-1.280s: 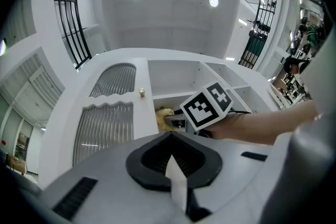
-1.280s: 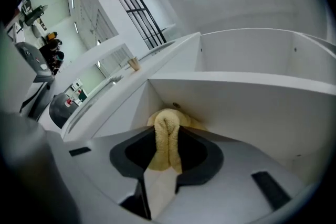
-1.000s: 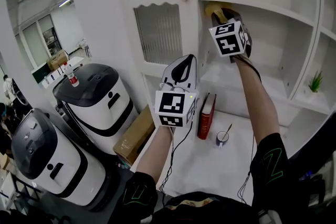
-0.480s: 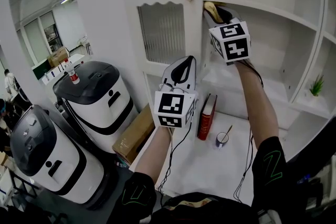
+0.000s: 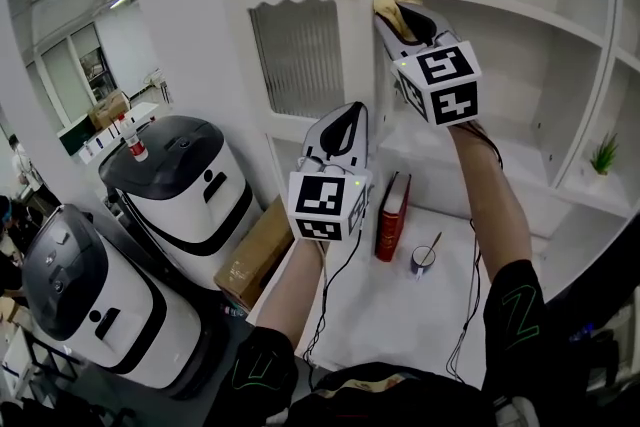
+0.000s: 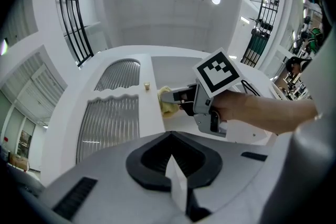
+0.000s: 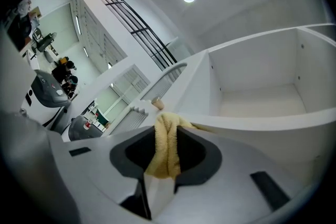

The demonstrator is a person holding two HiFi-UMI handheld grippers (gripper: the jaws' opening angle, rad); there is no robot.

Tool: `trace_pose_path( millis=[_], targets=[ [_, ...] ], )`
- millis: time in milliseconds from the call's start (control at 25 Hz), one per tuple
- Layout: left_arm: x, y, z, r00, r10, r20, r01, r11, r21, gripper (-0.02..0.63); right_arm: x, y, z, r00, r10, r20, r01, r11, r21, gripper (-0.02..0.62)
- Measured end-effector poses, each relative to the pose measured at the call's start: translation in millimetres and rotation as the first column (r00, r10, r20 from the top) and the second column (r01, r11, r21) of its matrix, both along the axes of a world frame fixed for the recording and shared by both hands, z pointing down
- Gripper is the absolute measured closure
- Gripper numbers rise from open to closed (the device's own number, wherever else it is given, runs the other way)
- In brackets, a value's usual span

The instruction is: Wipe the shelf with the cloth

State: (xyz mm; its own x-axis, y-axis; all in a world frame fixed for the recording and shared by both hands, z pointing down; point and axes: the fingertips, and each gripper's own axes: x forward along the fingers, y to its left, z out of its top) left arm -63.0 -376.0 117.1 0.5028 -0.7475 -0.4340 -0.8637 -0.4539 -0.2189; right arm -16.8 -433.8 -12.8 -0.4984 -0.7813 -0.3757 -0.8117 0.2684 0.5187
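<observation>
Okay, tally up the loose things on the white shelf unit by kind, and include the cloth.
yellow cloth: 1
red book: 1
cup: 1
small green plant: 1
Total: 4

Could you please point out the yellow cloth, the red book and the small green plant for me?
yellow terry cloth (image 7: 167, 152), right gripper view, its bunched middle fold.
red hardback book (image 5: 387, 223), head view, its red side.
small green plant (image 5: 603, 155), head view, its leaves.
</observation>
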Motion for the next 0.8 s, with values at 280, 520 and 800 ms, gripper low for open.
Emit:
trace_pose_path(
  millis=[280, 520, 800],
  targets=[
    [9.7, -1.4, 1.4, 1.000, 0.009, -0.001, -0.009, 1.000, 0.002, 0.607, -3.3, 17.1, 2.2, 0.998, -0.053, -0.038, 0.054, 0.998, 0.026, 0.486],
    [14.0, -2.6, 5.7, 1.000, 0.014, -0.011, -0.014, 1.000, -0.009, 0.607, 5.4, 47.8, -1.3, 0.973, -0.224, 0.056, 0.223, 0.974, 0.025, 0.486],
    [16.7, -2.8, 4.9, 0.999, 0.023, -0.031, -0.023, 1.000, -0.006, 0.607, 24.8, 73.4, -11.6, 0.979, -0.202, 0.031, 0.198, 0.975, 0.100, 0.486]
  ],
)
